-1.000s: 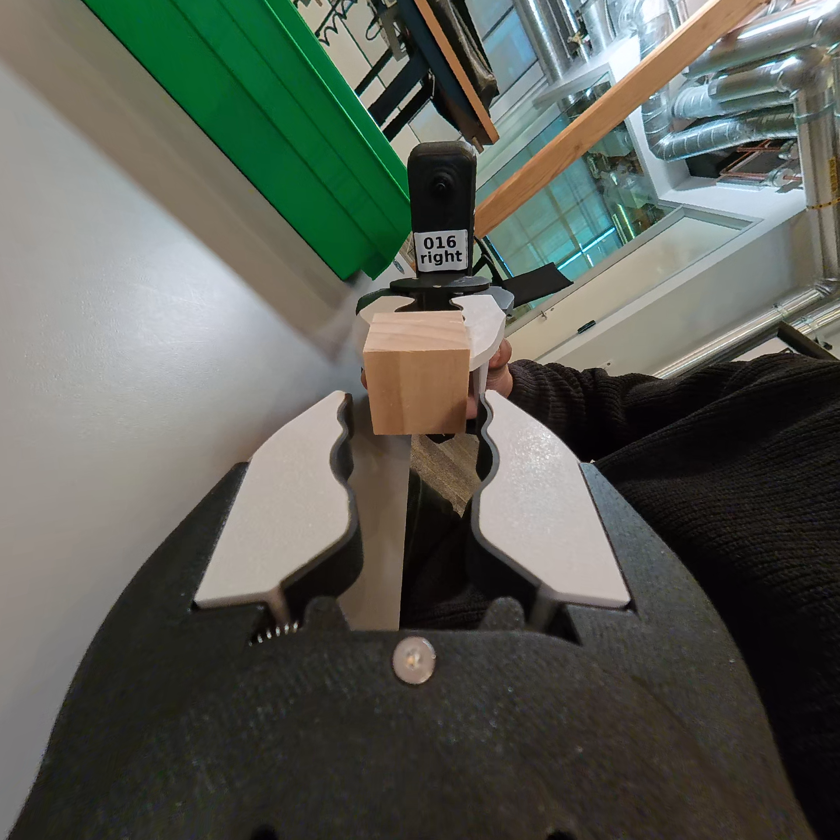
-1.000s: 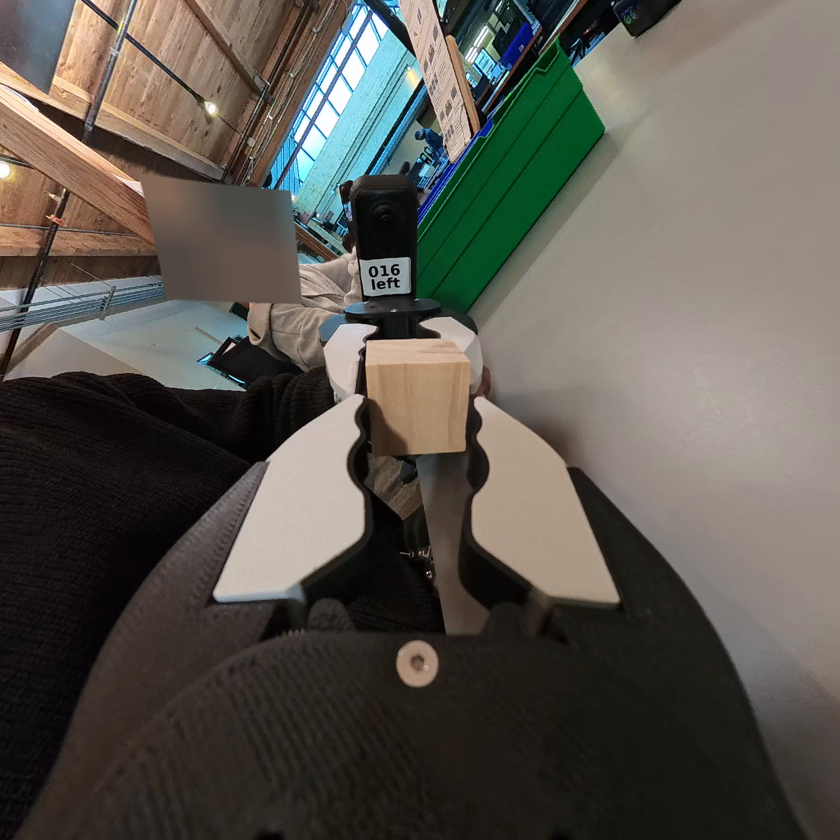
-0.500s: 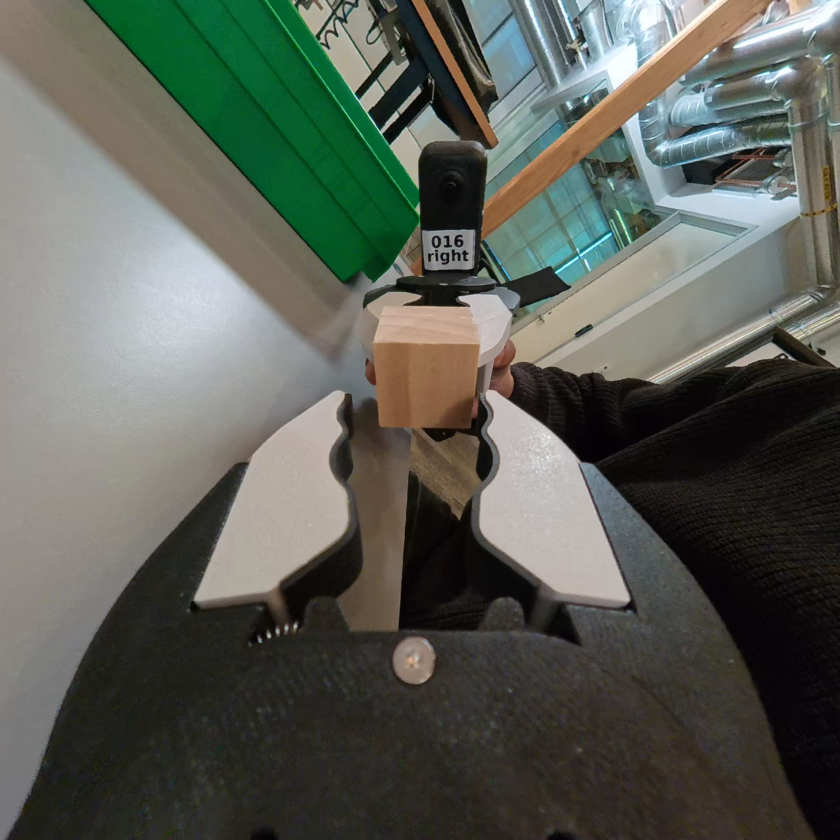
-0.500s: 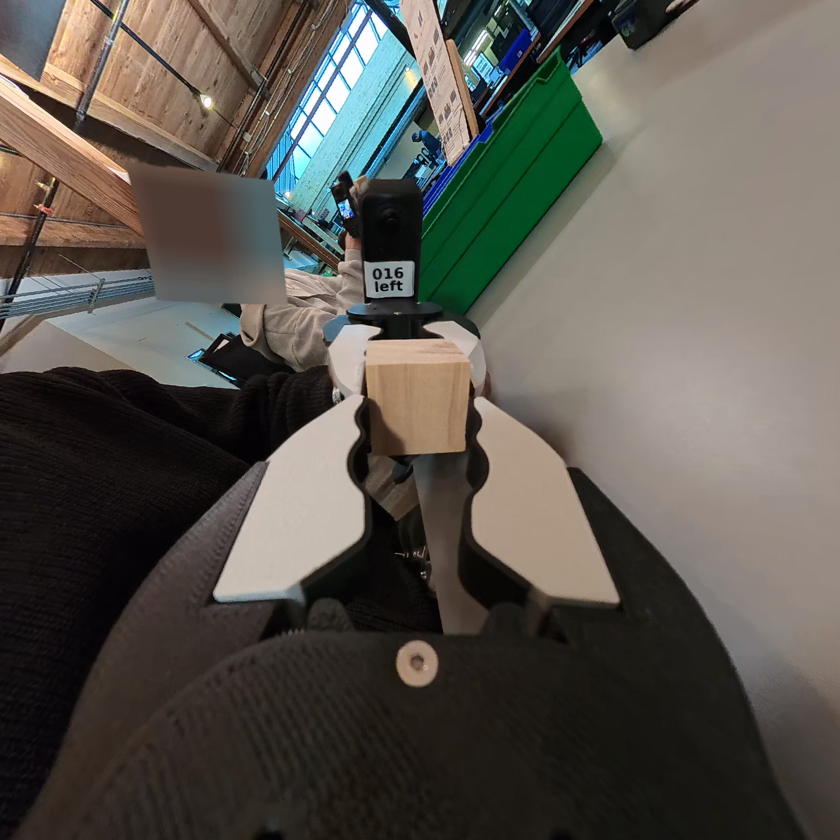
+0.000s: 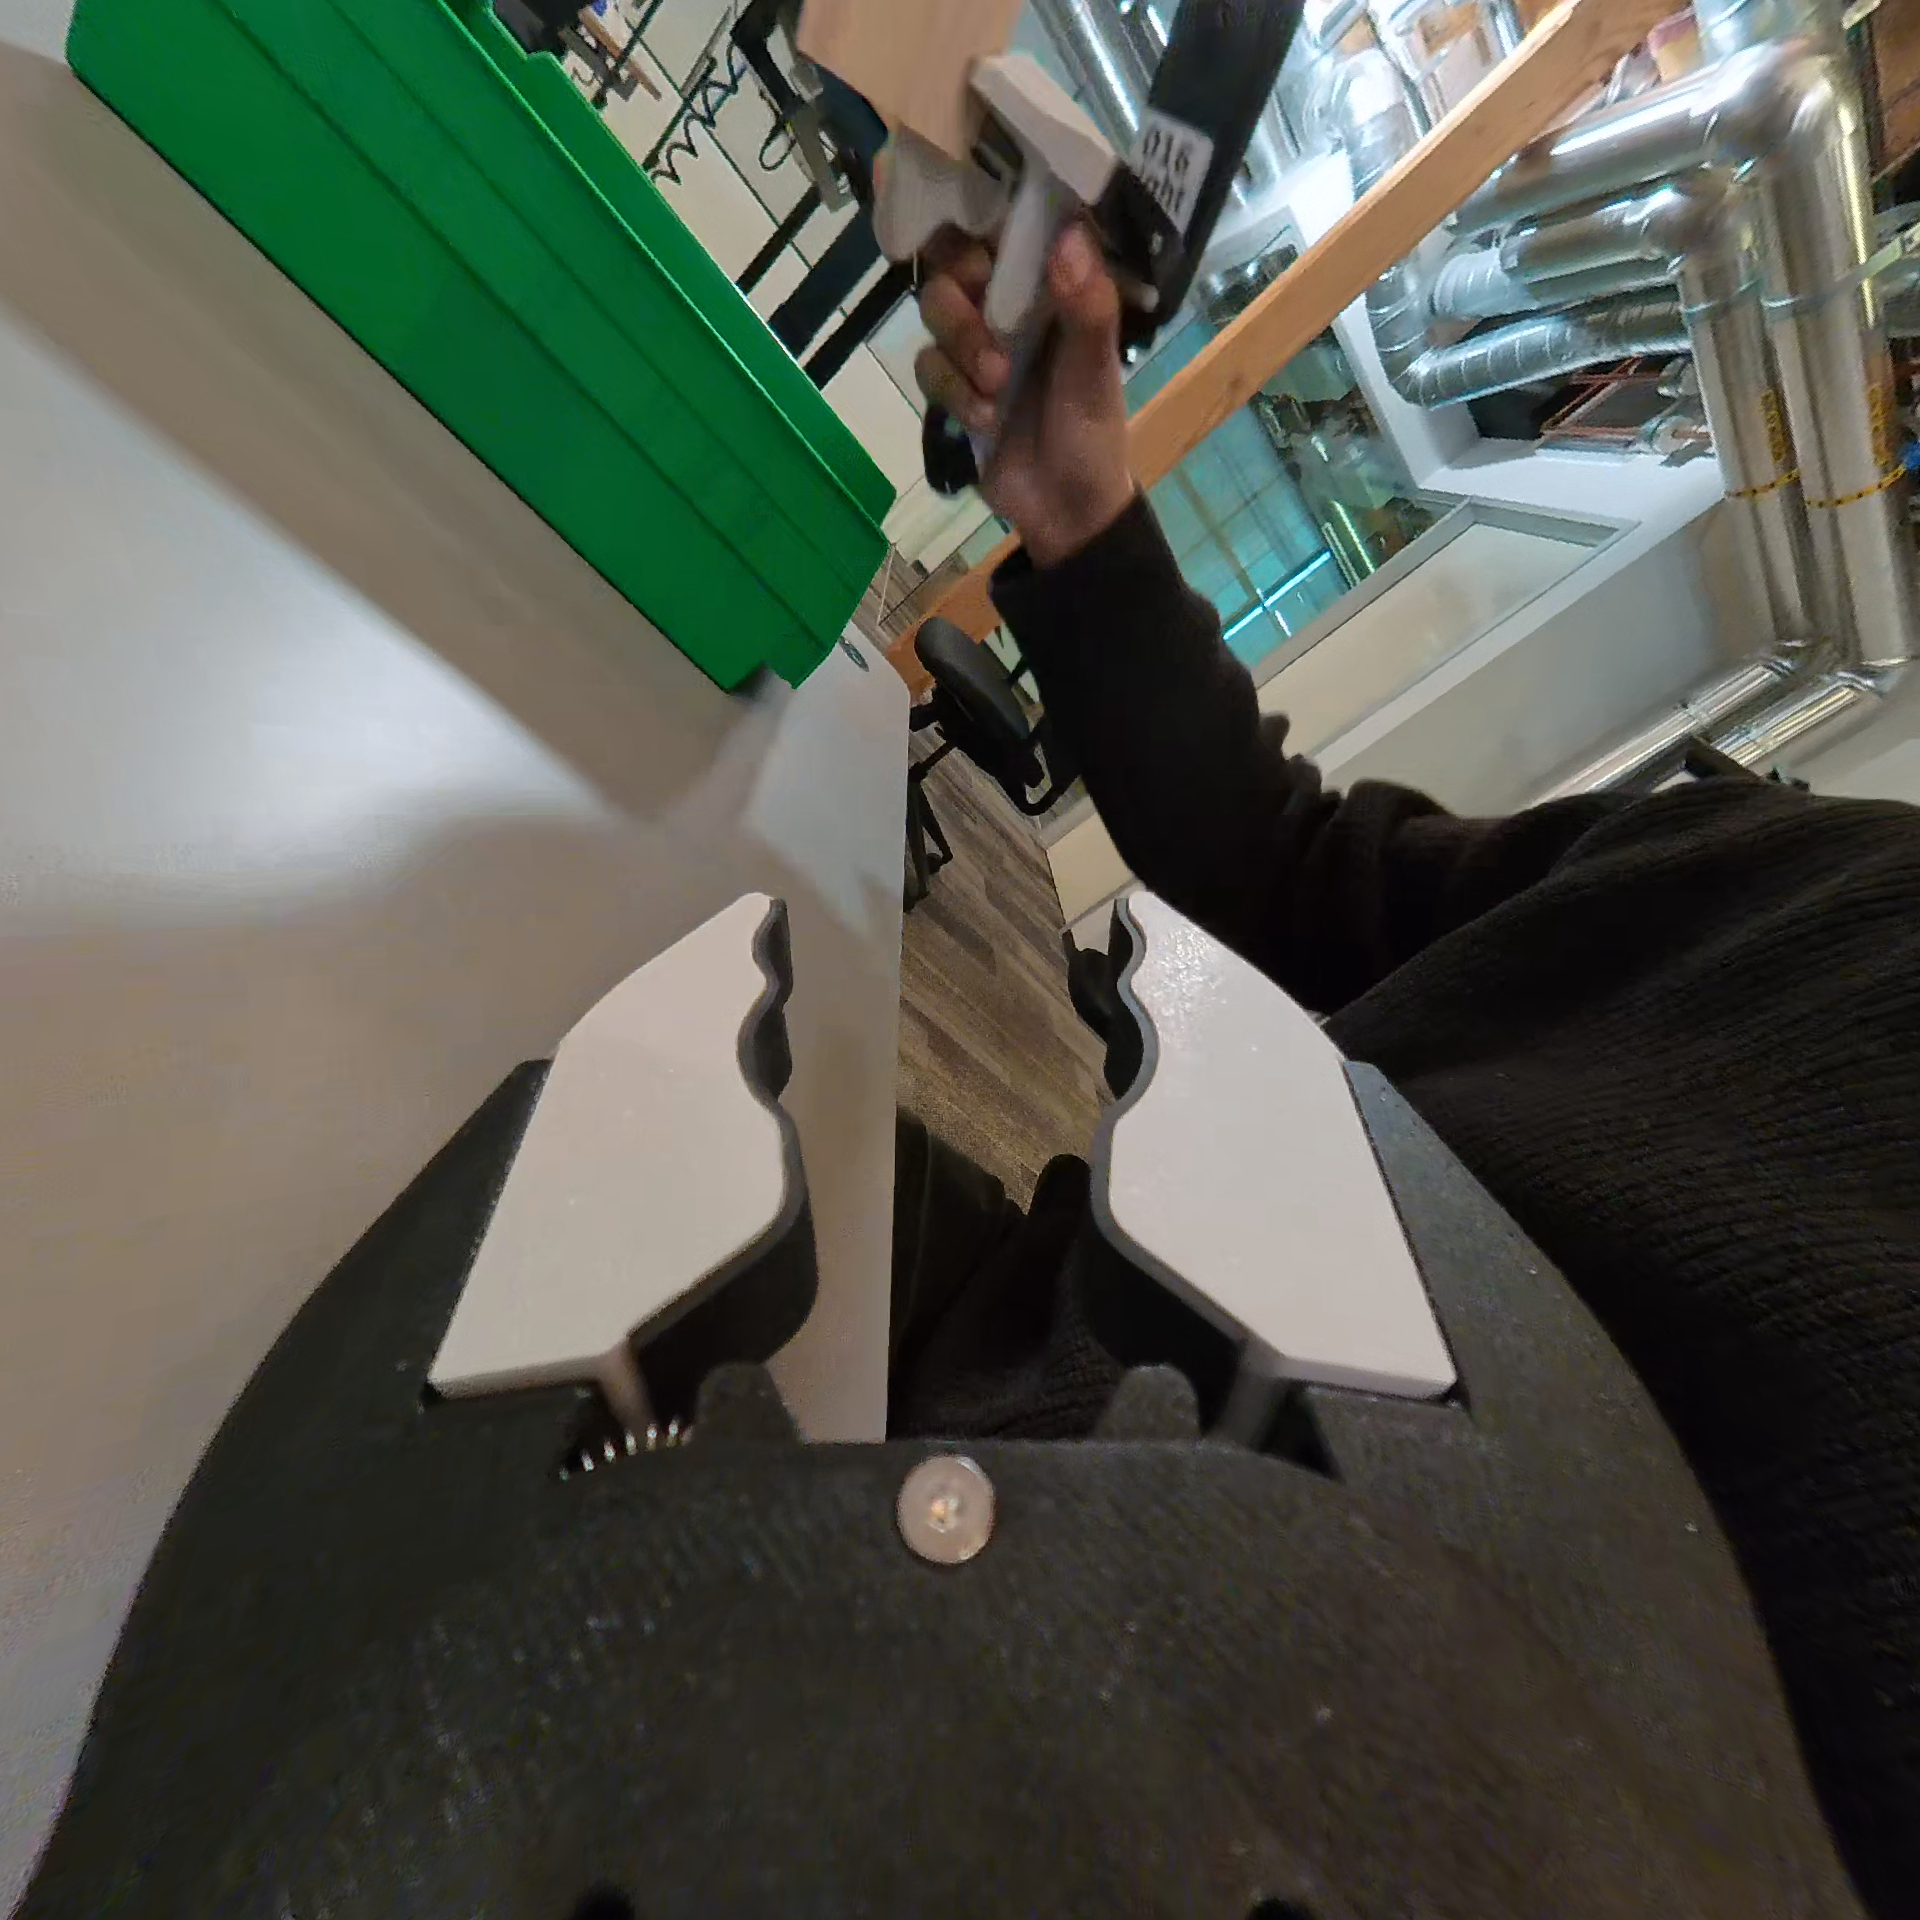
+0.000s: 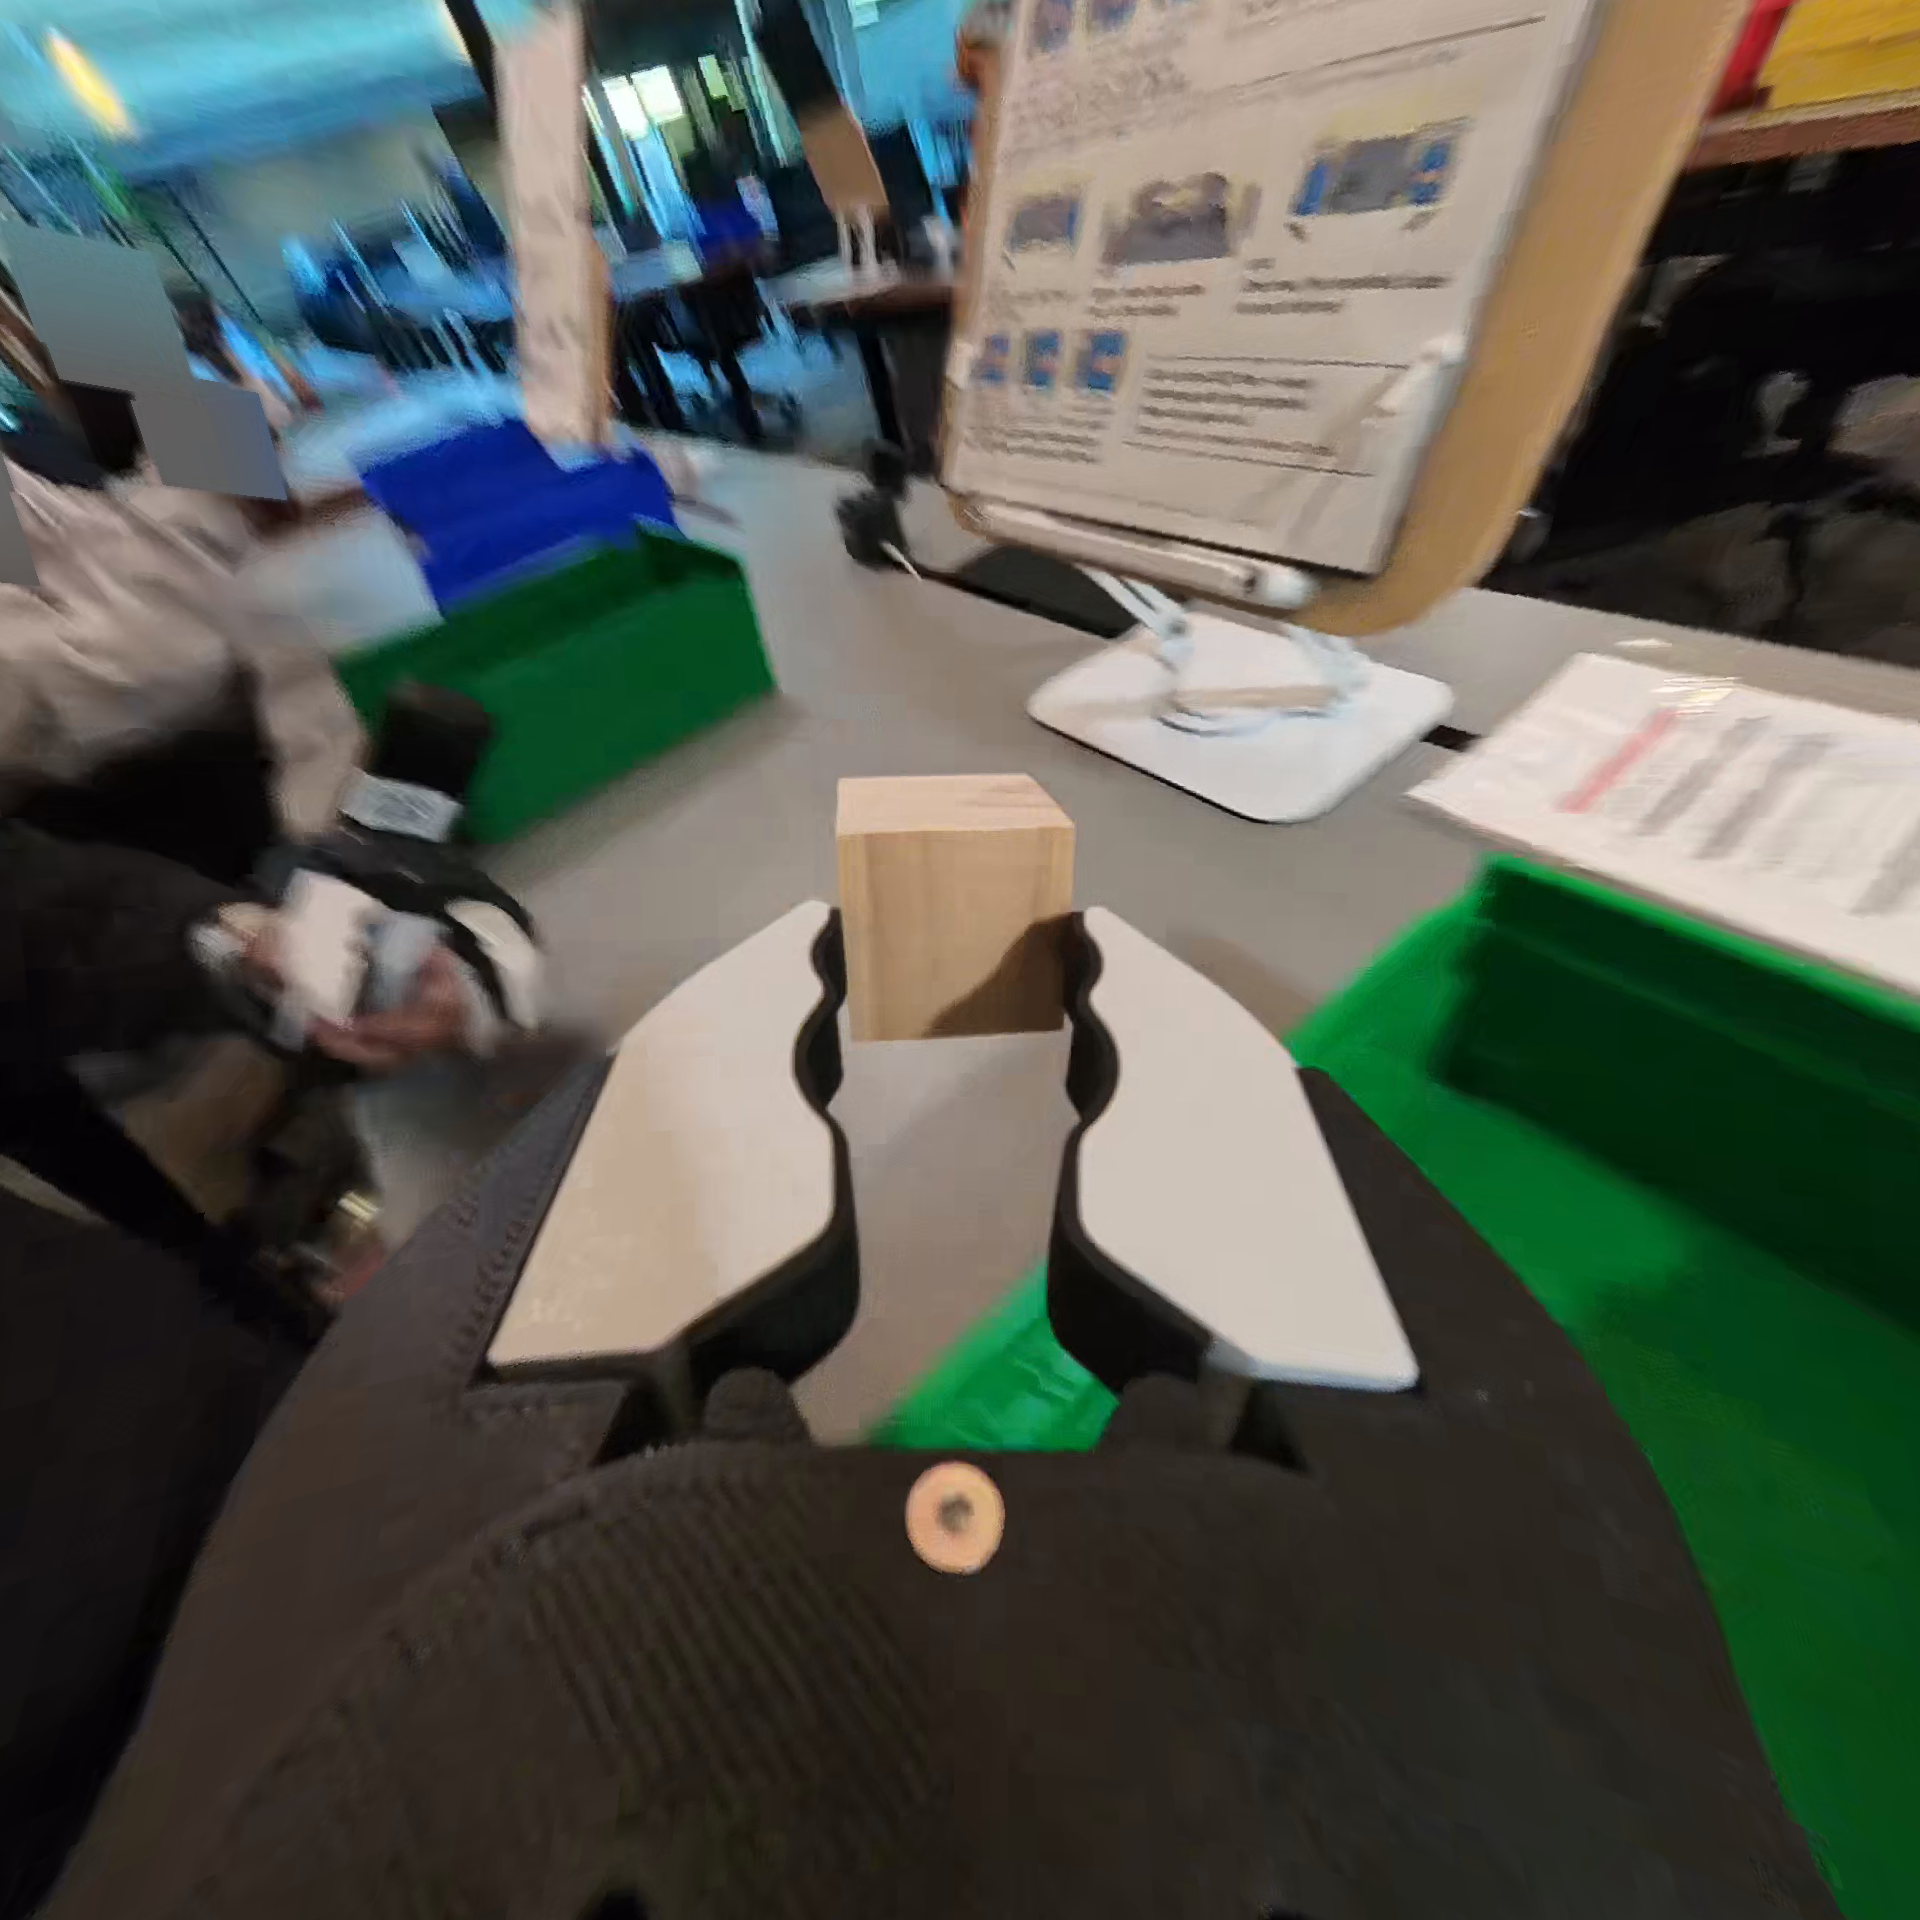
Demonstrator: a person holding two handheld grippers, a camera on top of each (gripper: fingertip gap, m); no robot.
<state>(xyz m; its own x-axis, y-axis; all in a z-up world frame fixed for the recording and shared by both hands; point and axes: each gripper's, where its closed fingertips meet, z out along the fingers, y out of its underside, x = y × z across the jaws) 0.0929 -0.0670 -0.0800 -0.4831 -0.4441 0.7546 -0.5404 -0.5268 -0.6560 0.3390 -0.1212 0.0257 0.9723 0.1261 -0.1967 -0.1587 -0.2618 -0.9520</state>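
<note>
1. your right gripper (image 6: 951, 971) is clamped on the pale wooden cube (image 6: 954, 904), fingertips pressing its two lower side faces; the cube is up in the air over the grey tabletop (image 6: 914, 675), just beside the near green plastic bin (image 6: 1621, 1195).
2. your left gripper (image 5: 940, 961) stands well open with nothing between its fingers, pointed along the table edge toward your dark-sleeved arm (image 5: 1195, 748).
3. risk, as a judgement: the grip sits low on the cube, near the tips, so a quick swing could let it twist or slip out.
4. hard to read: the right wrist view is motion-blurred; the left wrist view cuts the cube off at its top edge.
</note>
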